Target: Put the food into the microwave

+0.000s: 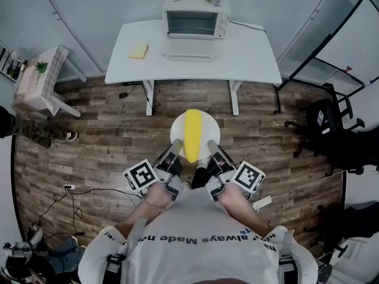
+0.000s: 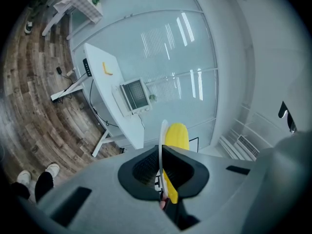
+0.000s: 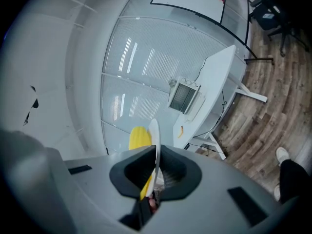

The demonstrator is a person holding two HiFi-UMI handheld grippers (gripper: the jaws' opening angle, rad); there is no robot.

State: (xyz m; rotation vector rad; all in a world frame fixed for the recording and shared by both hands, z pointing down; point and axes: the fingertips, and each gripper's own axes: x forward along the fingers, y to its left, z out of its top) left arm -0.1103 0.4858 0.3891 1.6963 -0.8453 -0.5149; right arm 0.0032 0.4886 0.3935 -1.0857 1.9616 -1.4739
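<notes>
Together, left gripper (image 1: pixel 174 150) and right gripper (image 1: pixel 212 150) pinch the white plate (image 1: pixel 177 129) by its rim, yellow food (image 1: pixel 193 134) lying between them. Print on the shirt (image 1: pixel 195 244) partly reads "always Made".

I see a white bench (image 1: pixel 249 52) standing on the wood-plank floor (image 1: pixel 106 135), a yellow pad (image 1: pixel 139 51) lying on its left part, a small checked-cloth side table (image 1: pixel 38 81) at far left, black chairs (image 1: pixel 323 120) at right, and loose cables (image 1: pixel 77 191) on the floor.
</notes>
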